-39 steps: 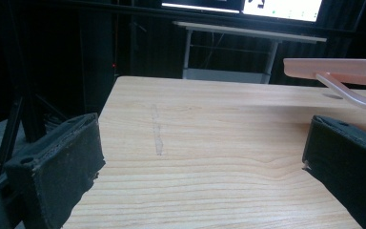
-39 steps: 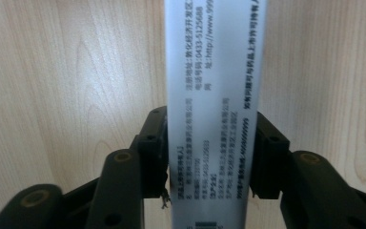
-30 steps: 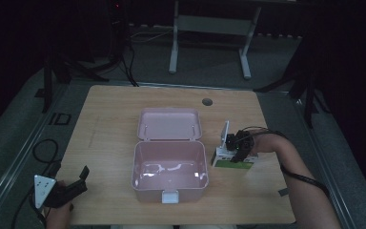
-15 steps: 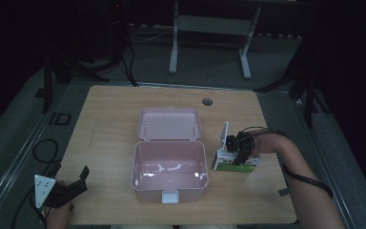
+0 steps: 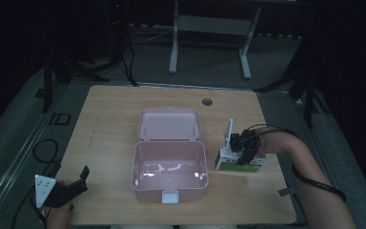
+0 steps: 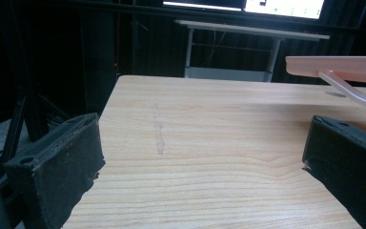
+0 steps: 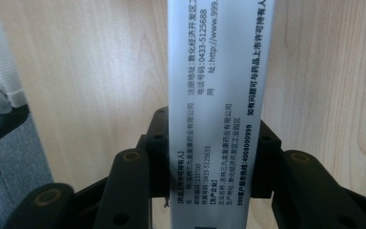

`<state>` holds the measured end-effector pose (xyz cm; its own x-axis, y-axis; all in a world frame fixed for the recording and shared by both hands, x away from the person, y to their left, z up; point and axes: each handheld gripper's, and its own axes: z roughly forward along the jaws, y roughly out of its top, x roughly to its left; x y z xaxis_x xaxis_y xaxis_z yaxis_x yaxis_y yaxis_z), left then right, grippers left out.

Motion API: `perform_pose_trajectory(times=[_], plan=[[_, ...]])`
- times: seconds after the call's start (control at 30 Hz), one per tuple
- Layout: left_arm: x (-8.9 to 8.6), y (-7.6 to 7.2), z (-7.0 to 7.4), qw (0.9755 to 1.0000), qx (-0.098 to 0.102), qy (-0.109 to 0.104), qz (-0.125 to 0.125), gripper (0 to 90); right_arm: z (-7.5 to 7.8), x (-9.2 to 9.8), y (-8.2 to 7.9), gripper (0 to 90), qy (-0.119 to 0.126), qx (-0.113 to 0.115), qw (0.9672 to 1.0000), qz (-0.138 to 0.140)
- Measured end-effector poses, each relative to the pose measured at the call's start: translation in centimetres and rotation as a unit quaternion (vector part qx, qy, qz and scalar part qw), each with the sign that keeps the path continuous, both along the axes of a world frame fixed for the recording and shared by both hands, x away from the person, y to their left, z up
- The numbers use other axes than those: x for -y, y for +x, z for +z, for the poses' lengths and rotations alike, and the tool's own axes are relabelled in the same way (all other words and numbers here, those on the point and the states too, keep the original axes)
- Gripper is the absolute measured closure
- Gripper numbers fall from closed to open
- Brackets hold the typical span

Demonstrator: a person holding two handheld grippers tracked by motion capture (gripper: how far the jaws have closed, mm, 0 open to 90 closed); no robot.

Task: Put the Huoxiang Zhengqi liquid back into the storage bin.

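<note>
Right tool (image 7: 209, 162) view shows jaws pinching printed white box (image 7: 217, 95); high view adds pink case (image 5: 170, 164); left tool (image 5: 71, 187) spread; wooden desk (image 5: 109, 124), dark room.

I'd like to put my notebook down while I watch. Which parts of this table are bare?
The whole left side, between the pink box and the table edge, is bare wood, as is the strip behind the lid. It is crowded on the right, where the right gripper clamps a white and green carton.

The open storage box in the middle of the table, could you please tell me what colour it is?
Pale pink box, with a whitish front latch; the high view shows it best.
</note>
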<state>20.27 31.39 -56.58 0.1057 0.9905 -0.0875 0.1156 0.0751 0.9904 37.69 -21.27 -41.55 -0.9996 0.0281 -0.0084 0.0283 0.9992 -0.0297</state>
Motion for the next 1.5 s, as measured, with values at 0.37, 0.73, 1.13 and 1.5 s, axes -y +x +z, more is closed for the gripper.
perform_pose_trajectory(times=[0.37,0.73,1.13,1.5], plan=[[0.0,0.0,0.0,1.0,0.0,0.0,0.0,0.3,3.8,-0.3,-1.7,61.9,0.0,0.016,0.9999,0.001],[0.0,0.0,0.0,1.0,0.0,0.001,0.001,0.3,7.0,-0.9,-3.1,61.9,0.001,0.029,0.9996,0.0],[0.0,0.0,0.0,1.0,-0.001,0.0,0.0,0.3,9.0,-2.1,-3.6,61.8,0.006,0.032,0.9994,-0.006],[0.0,0.0,0.0,1.0,0.0,0.0,0.0,0.3,9.8,-4.7,-3.6,61.9,0.016,0.029,0.9995,-0.001]])
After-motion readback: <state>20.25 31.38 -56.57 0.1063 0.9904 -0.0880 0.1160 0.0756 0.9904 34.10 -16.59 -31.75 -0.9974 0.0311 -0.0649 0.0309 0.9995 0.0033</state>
